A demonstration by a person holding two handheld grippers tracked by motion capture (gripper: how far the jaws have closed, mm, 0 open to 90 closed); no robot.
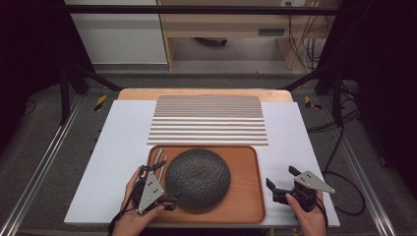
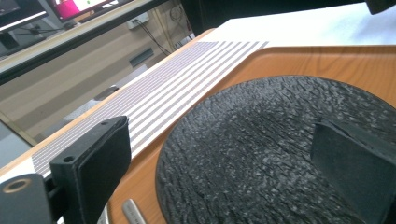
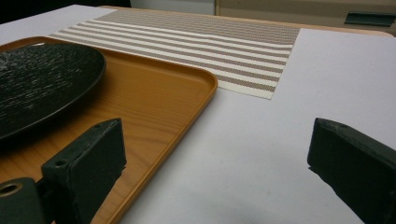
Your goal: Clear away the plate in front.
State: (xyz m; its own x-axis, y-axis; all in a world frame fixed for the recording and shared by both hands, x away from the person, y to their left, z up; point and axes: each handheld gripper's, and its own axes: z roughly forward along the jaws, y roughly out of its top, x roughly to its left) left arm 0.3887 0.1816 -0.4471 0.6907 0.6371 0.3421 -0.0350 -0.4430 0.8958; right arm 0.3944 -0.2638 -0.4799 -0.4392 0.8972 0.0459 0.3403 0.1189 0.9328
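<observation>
While the left gripper [image 1: 160,184] hangs with its jaws spread at the near-left rim of the dark plate [image 1: 197,179], one jaw over the plate and the other out beside the cutlery [image 1: 159,160], the plate itself sits in the middle of the wooden tray [image 1: 248,196]. A clean pick, I'd say, means dropping one jaw under the lip (the rim looks low and thin) before squeezing. Over on the right, the right gripper [image 1: 281,182] waits wide open above the white table [image 1: 290,132], just beside the tray's edge, holding nothing.
</observation>
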